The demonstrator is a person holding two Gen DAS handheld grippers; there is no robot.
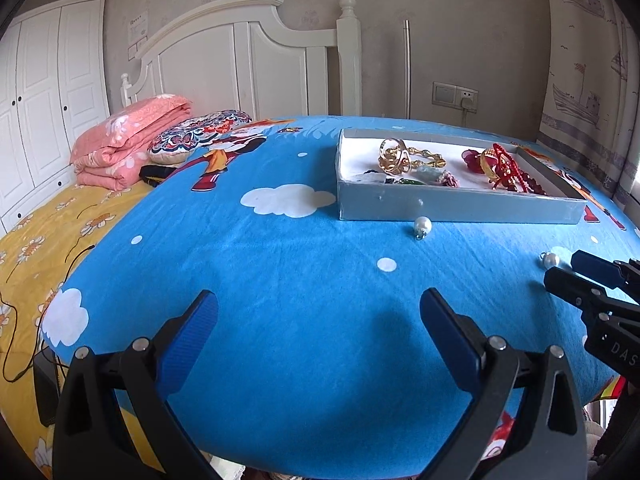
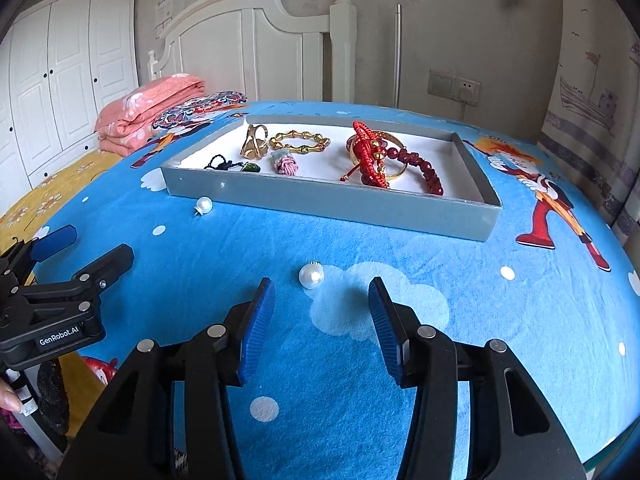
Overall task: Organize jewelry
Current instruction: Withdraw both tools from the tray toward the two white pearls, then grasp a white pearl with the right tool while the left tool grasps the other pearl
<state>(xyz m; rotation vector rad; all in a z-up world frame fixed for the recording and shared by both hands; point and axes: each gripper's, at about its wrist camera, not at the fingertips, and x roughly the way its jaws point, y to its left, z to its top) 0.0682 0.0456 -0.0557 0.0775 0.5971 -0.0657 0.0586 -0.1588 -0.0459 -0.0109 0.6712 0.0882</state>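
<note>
We see a shallow grey tray (image 2: 332,208) with a white floor lying flat on the blue cloth. Inside it, at its nine o'clock end, sit a gold ring (image 2: 254,142) and a dark green pendant on black cord (image 2: 230,165); toward twelve o'clock lies a gold bamboo-link bracelet (image 2: 300,142), with a pink knotted charm (image 2: 287,165) just below it. At the three o'clock side a red cord bracelet (image 2: 370,148), a gold bangle (image 2: 394,160) and a dark red bead bracelet (image 2: 420,172) overlap in a heap. Two pearl earrings lie outside: one (image 2: 204,205) close to the tray's front wall at its seven o'clock corner, the other (image 2: 311,276) well clear of the tray at six o'clock.
</note>
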